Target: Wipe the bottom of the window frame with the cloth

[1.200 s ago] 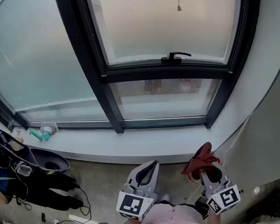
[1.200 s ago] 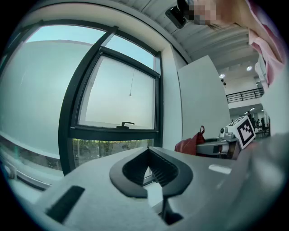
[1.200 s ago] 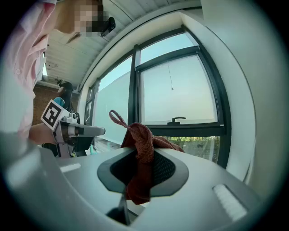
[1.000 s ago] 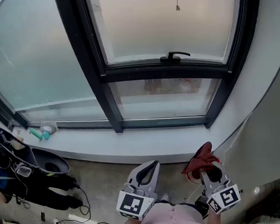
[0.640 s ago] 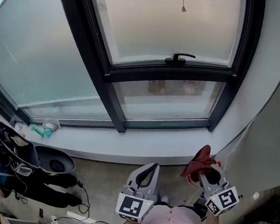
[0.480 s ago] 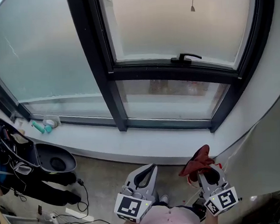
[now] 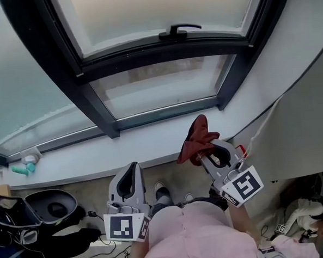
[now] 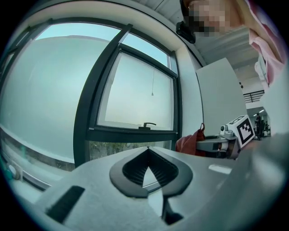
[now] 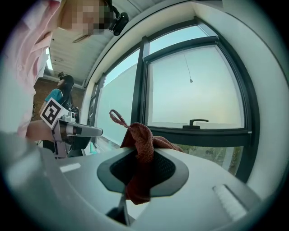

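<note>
A dark red cloth (image 7: 197, 140) hangs bunched from my right gripper (image 7: 205, 150), which is shut on it just short of the white sill. In the right gripper view the cloth (image 9: 141, 146) fills the gap between the closed jaws of that gripper (image 9: 141, 153). The dark window frame's bottom rail (image 7: 166, 112) runs above the sill, a little beyond the cloth. My left gripper (image 7: 132, 168) is lower and to the left, shut with nothing in it; its tips (image 8: 147, 149) meet. From the left gripper view the cloth (image 8: 188, 143) shows at the right.
The white sill (image 7: 87, 157) curves left, with a teal item (image 7: 21, 170) at its far end. A black bowl-like shell (image 7: 49, 206) and cables lie on the floor at the left. A white wall (image 7: 296, 106) closes the right side. A window handle (image 7: 178, 29) sits higher up.
My right gripper has lifted the cloth up and forward, close to the sill. The head view has swung right, so the window sits higher and more slanted. The left gripper stays low.
</note>
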`<state>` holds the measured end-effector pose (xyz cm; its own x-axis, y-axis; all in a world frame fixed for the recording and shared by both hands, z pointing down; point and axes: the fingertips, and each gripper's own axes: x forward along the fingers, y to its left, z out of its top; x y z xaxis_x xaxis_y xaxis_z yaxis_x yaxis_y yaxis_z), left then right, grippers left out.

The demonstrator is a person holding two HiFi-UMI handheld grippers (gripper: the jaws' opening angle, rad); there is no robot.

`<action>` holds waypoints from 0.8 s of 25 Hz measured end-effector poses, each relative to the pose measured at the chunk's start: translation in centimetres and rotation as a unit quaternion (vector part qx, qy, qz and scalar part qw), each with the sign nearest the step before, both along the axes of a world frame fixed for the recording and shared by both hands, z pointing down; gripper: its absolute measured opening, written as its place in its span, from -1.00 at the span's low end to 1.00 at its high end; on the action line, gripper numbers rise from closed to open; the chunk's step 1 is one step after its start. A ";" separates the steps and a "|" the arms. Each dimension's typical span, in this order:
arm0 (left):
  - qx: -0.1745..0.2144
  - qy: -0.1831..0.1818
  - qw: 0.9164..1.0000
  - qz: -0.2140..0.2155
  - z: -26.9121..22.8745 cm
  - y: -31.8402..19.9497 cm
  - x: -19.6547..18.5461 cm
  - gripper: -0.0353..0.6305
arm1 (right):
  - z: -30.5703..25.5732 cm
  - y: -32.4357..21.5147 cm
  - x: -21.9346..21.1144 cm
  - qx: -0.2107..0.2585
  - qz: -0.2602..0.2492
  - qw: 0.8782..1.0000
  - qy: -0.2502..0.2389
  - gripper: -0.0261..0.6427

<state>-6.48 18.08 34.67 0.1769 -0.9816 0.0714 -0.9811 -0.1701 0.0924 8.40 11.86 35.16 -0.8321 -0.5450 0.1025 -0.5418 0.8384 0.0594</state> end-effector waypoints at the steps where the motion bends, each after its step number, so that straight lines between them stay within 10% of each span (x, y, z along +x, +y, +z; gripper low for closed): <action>1: 0.002 -0.002 1.000 0.002 -0.3 -0.5 -1.0 -0.90 | -0.3 -0.3 -0.9 0.003 0.004 1.000 0.001 -0.72; 20: -0.040 0.020 0.999 0.017 2.7 -5.9 -7.7 -0.90 | 0.8 -7.5 0.0 -0.010 0.125 0.992 0.024 -0.72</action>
<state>-14.23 12.21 37.41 0.2148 -0.9665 0.1407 -0.9699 -0.1943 0.1465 8.37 4.35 35.97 -0.6655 -0.7308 0.1519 -0.7294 0.6799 0.0757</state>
